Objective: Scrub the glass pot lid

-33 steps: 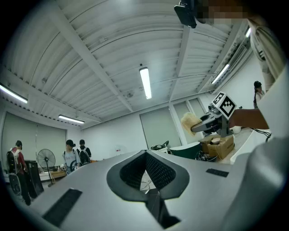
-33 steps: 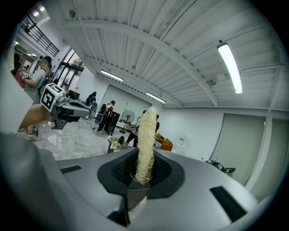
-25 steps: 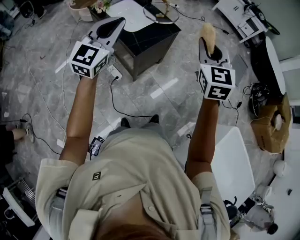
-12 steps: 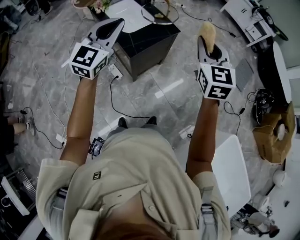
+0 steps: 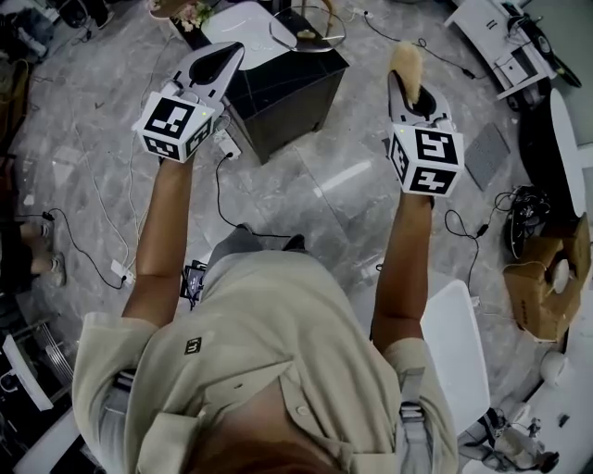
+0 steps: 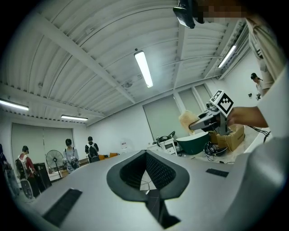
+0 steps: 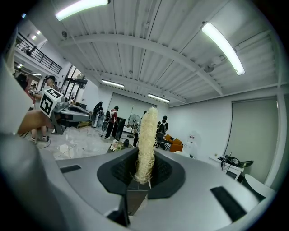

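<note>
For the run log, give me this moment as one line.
left gripper: shut, empty | right gripper: shut on scrub pad | glass lid: untouched

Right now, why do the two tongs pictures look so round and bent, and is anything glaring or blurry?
Left gripper view: a wide lens bows the ceiling beams and darkens the corners; the ceiling lamp glares white. Right gripper view: same bowing, a lamp strip blown out, yet the pale scrubber looks sharp. Head view: dimmer, less bent, with a bright streak on the glossy floor.
</note>
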